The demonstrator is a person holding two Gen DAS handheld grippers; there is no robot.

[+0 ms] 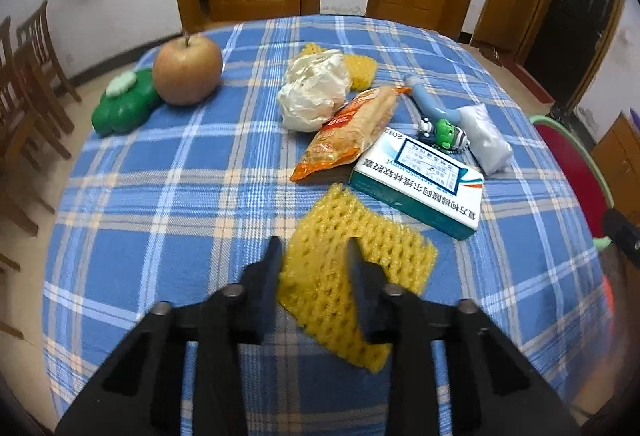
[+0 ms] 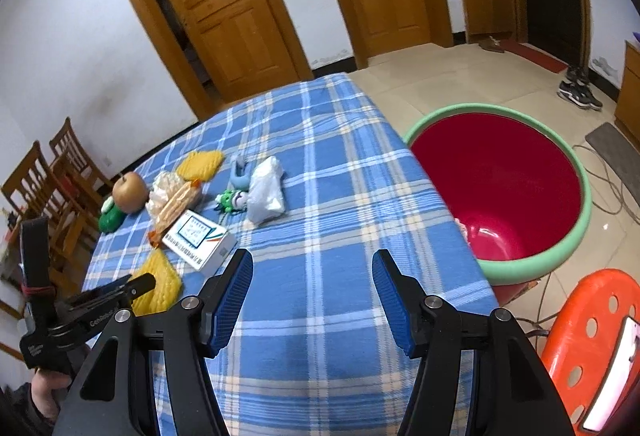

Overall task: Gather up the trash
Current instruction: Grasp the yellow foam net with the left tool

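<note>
White walls (image 2: 80, 36); wooden doors (image 2: 224, 8); tiled floor (image 2: 460, 76); wooden chairs (image 2: 44, 188); orange stool (image 2: 592, 336)

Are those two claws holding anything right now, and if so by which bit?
The left gripper pinches the yellow foam net at its near edge. The right gripper is open and holds nothing.

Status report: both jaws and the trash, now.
Left gripper shut on yellow foam net. Right gripper open, empty, over the tablecloth. Red bin beside table, path clear.

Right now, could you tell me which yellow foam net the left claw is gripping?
The near yellow foam net, in front of the medicine box; the far foam net lies untouched behind the crumpled bag.
</note>
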